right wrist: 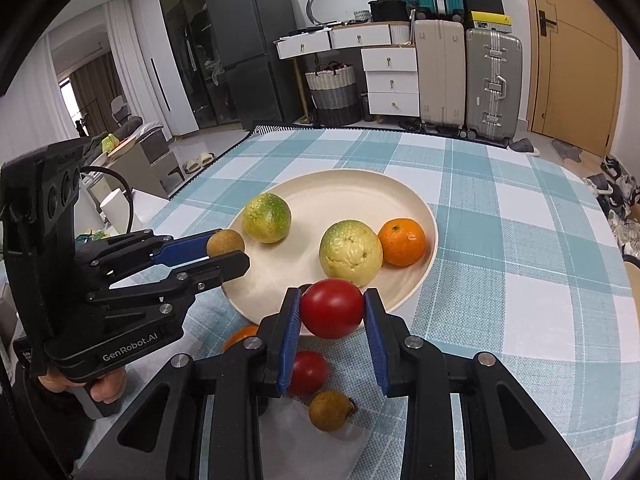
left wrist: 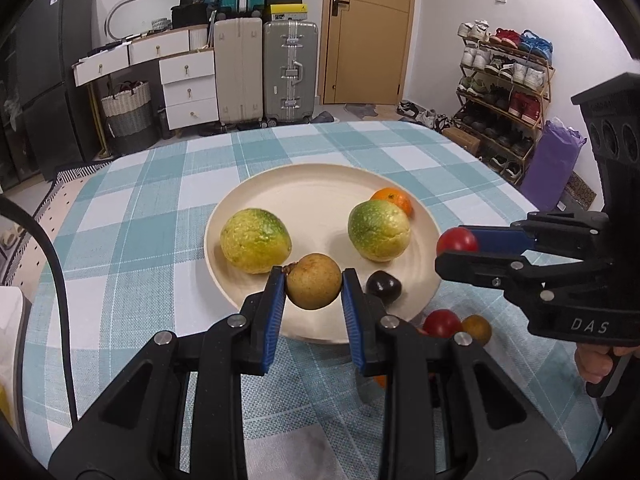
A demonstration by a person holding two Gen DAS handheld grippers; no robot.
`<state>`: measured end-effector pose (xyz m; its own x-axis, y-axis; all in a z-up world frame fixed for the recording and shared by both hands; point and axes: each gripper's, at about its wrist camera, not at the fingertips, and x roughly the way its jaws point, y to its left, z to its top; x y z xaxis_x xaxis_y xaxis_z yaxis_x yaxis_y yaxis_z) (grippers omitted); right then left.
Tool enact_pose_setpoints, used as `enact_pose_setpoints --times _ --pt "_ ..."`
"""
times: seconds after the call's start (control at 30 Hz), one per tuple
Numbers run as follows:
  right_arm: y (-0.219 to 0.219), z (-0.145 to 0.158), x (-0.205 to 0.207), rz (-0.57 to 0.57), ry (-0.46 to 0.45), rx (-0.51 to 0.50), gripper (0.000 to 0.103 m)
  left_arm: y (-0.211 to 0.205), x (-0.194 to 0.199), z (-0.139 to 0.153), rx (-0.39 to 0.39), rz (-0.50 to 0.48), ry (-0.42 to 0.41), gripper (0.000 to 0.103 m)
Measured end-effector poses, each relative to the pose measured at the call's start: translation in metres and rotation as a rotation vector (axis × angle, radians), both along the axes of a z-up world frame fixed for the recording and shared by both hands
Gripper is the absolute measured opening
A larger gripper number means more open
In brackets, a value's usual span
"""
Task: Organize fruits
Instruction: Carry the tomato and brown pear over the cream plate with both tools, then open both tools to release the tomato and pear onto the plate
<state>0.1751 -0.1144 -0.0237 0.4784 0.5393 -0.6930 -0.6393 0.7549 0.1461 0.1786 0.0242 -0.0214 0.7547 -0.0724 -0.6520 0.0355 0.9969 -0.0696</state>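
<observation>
Fruit partly hidden: a small dark purple round fruit (left wrist: 384, 288) sits on the cream round plate (left wrist: 312, 184), clear only in left wrist view; right view shows just a sliver behind the red tomato (right wrist: 332, 308). Left tongs (left wrist: 314, 286) clamp a brown round fruit (left wrist: 314, 286) over plate's near rim. Right tongs (right wrist: 332, 310) pinch the tomato by the plate edge, above the checked table (right wrist: 520, 240). Another tomato (right wrist: 308, 372) & brown fruit (right wrist: 330, 410) lie on the cloth, partly blocked by the tongs.

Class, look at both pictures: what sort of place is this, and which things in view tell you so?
Most likely a room in someone's home. Suitcases stand by a door, a rack of shoes lines one wall, and a fridge stands beyond the cloth-covered table.
</observation>
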Motion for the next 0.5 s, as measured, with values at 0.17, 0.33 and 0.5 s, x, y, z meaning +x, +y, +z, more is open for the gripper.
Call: enact_pose_setpoints --times 0.17,0.33,0.5 --pt "0.007 -0.007 0.008 0.006 0.013 -0.014 0.032 0.004 0.005 -0.008 -0.029 -0.004 0.021 0.025" --pt "0.010 -0.014 0.016 0.002 0.027 -0.034 0.032 0.008 0.009 -0.013 -0.046 0.000 0.036 0.025" --pt "0.014 -0.019 0.022 0.003 0.028 -0.044 0.032 0.008 0.011 -0.016 -0.046 0.002 0.047 0.025"
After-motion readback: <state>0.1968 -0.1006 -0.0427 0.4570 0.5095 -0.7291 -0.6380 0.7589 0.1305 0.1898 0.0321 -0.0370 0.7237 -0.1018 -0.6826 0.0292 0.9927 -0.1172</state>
